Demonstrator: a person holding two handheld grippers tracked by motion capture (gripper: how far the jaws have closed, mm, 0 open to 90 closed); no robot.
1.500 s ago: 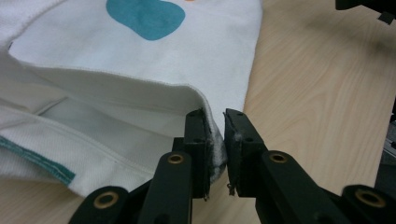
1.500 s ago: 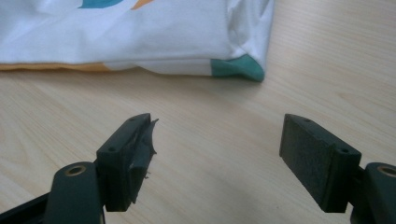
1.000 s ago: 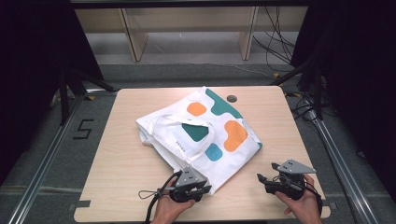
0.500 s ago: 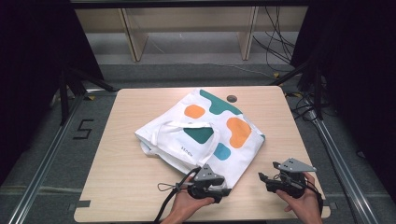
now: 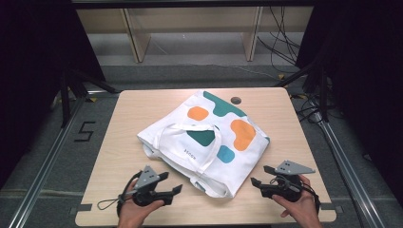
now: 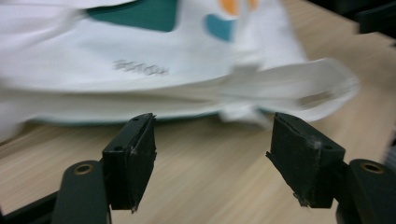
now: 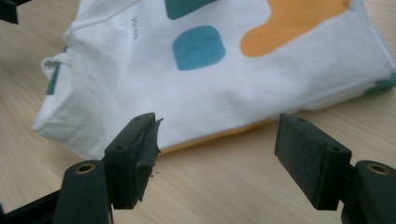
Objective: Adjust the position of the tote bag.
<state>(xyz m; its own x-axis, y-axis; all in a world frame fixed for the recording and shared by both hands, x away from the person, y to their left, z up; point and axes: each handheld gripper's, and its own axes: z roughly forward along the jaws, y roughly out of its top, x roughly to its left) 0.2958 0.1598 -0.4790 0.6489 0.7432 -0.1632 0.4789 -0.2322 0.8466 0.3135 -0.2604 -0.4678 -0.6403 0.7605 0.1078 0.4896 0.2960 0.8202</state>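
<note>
Wooden desk (image 5: 119,142), white tote bag (image 5: 209,142) lying folded just ahead of both grippers. Left gripper (image 5: 175,190) jaws just opened, released, nothing between them; right gripper (image 5: 256,183) released too. Looks like regrasp step: next, pinch a bag edge.

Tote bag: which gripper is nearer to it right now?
Left, narrowly. The left gripper sits open just off the tote bag's near-left edge, not touching. The right gripper is open off its near-right corner, with a slightly wider strip of table between.

The left tool (image 5: 172,186) has just opened, released the tote bag (image 5: 209,142), and pulled back left.
</note>
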